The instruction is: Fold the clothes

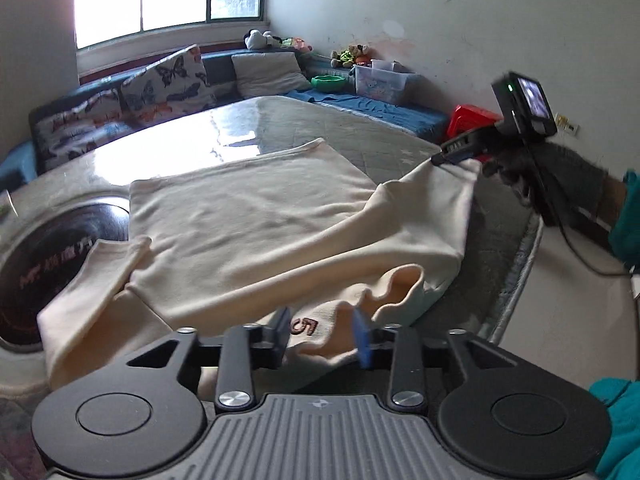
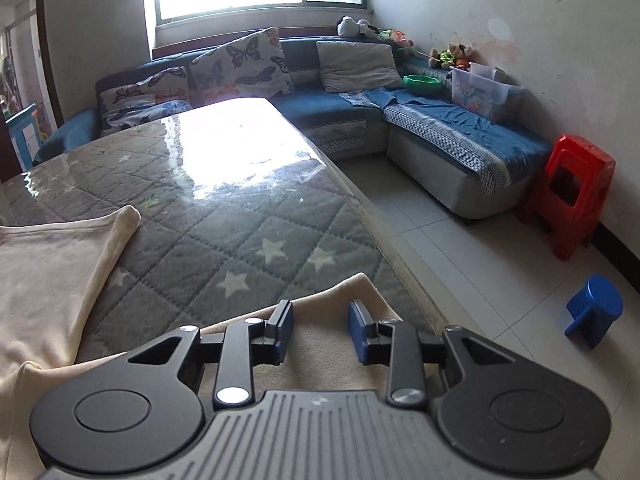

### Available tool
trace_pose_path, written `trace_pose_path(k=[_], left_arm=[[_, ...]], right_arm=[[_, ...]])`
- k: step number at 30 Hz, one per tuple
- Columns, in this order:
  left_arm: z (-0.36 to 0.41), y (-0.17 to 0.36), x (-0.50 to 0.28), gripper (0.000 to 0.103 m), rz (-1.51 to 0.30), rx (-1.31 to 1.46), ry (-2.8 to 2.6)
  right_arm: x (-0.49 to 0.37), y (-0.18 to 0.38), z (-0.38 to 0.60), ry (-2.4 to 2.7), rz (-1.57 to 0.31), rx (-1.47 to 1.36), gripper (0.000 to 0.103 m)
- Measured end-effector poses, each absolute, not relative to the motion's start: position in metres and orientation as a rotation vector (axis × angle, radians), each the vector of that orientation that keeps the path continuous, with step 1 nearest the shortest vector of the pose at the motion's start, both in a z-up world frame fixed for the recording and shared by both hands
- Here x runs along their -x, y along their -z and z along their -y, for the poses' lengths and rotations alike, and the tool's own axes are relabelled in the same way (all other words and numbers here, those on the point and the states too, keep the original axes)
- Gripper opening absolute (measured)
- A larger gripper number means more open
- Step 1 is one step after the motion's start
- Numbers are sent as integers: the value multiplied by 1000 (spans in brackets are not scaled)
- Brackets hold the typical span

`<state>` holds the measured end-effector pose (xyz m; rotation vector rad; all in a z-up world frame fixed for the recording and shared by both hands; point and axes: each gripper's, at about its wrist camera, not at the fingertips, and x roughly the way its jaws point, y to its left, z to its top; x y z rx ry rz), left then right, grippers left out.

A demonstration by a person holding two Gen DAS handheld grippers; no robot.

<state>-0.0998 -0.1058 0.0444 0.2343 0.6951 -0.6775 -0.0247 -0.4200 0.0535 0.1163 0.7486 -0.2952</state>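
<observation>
quilted table: cream sweater spread; left gripper parted around collar, right gripper parted over hem.

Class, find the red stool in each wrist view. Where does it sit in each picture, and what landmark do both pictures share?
Left wrist view: the red stool shows at right of centre, mostly hidden behind the right tool.
Right wrist view: the stool stands in full view at far right, on the floor beside the sofa.
Shared landmark: the butterfly cushion.

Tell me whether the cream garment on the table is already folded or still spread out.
Partly folded. The cream garment lies mostly flat on the table, one sleeve lifted across it at the right gripper.
</observation>
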Motion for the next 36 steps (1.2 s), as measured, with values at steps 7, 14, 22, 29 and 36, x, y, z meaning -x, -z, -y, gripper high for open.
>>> trace_pose_path(k=[7,14,22,29,36], left_arm=[[119,-28,96,21,-727,-300,708],[114,-33,112,0,-682,-312,702],[110,-28,139,0,-710,-380,793],[103,-53,111,2,-648,-267,708],[119,-28,84,3,-739,-235,714]], right_arm=[[19,-65,401,246,-743,-45,34],[49,-85,365,122,-732,42,36],[82,-108,302,-158,-721,115,37],[102,-92,237,-437,-768,237,37],[126,-76,203,-617,-849,352,36]])
